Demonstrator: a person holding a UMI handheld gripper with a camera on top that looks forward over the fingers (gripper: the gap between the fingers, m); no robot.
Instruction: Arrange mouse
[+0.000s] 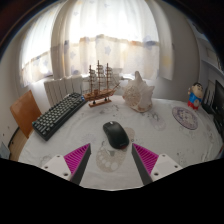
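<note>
A black computer mouse (116,134) lies on the white tablecloth of a round table (60,150), just ahead of my fingers and a little beyond the gap between them. My gripper (112,160) is open and empty, its pink pads (78,157) spread wide on either side. A black keyboard (59,113) lies at an angle to the left of the mouse.
A wooden model ship (100,85) stands behind the mouse. A white figurine (138,94) stands to its right, a decorated plate (184,116) farther right. A wooden chair (27,110) is at the table's left. Curtained windows fill the background.
</note>
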